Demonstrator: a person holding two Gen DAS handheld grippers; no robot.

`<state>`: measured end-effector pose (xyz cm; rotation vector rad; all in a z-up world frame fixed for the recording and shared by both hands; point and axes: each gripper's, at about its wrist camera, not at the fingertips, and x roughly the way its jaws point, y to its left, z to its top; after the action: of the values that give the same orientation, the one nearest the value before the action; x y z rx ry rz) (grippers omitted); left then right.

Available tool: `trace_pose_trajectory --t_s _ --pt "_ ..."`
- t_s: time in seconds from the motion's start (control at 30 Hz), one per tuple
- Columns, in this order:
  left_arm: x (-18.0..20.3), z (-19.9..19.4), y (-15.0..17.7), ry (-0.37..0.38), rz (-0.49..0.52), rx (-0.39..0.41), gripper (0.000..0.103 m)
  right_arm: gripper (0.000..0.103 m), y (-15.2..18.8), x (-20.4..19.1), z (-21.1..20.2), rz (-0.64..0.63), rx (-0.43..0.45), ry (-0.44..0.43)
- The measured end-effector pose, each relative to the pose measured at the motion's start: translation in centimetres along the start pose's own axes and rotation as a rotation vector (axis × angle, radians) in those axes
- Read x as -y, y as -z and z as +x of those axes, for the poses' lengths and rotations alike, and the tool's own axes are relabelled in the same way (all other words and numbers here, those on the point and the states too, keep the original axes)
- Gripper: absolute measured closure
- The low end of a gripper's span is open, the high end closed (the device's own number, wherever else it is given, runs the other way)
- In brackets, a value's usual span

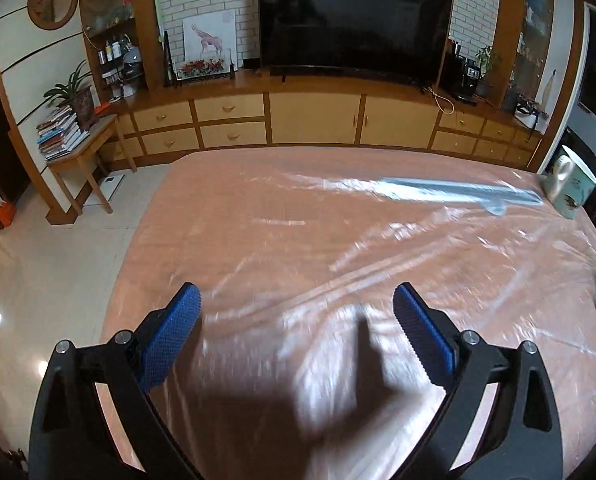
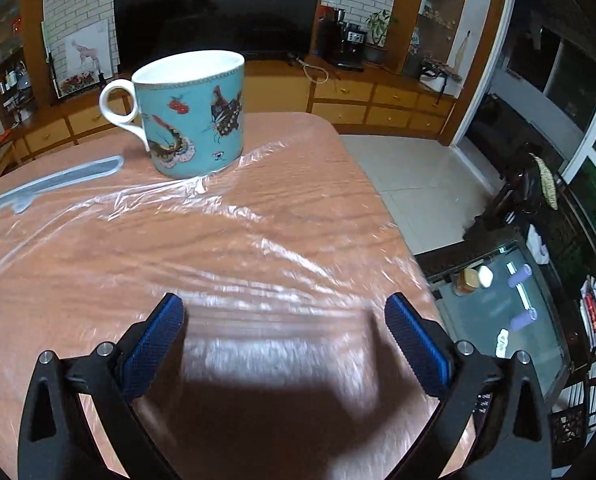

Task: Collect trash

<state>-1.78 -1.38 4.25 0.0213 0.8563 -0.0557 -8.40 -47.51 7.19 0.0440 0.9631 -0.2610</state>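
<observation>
Basically clear, crinkly plastic wrap [image 2: 257, 216] lies spread flat over tbl [image 1: 145, 240].

A wooden table [image 2: 77, 248] carries wrinkled clear plastic film [image 2: 257, 240], a teal mug [image 2: 193, 120] and a grey strip [image 2: 53, 184].

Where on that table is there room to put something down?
Most of the table is free, though wrinkled plastic film covers it. The widest open stretch runs from both claws toward the far edge on the left. The far right corner is taken: the mug stands there, with a grey strip lying beside it.
</observation>
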Motion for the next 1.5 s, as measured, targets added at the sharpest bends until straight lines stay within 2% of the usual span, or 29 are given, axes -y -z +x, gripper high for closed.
trace_pose_trajectory --t_s 0.23,0.37,0.47,0.53,1.5 --pt "-0.8 2.2 -0.3 0.011 -0.021 -0.026 0.005 0.004 -0.4 1.0 1.7 0.079 -0.03 -0.058" --pt "-1.2 3.2 -0.4 0.027 -0.047 -0.08 0.005 0.004 -0.3 0.9 1.8 0.076 -0.03 -0.056" --pt "-1.1 3.4 -0.3 0.015 -0.041 -0.093 0.002 0.004 -0.2 0.9 1.8 0.075 -0.03 -0.054" --pt "-0.6 3.6 -0.3 -0.019 -0.01 -0.11 0.001 0.004 -0.3 0.8 1.8 0.076 -0.03 -0.055" --pt "-1.2 3.5 -0.7 -0.031 -0.027 -0.111 0.001 0.004 -0.3 0.8 1.8 0.076 -0.03 -0.055"
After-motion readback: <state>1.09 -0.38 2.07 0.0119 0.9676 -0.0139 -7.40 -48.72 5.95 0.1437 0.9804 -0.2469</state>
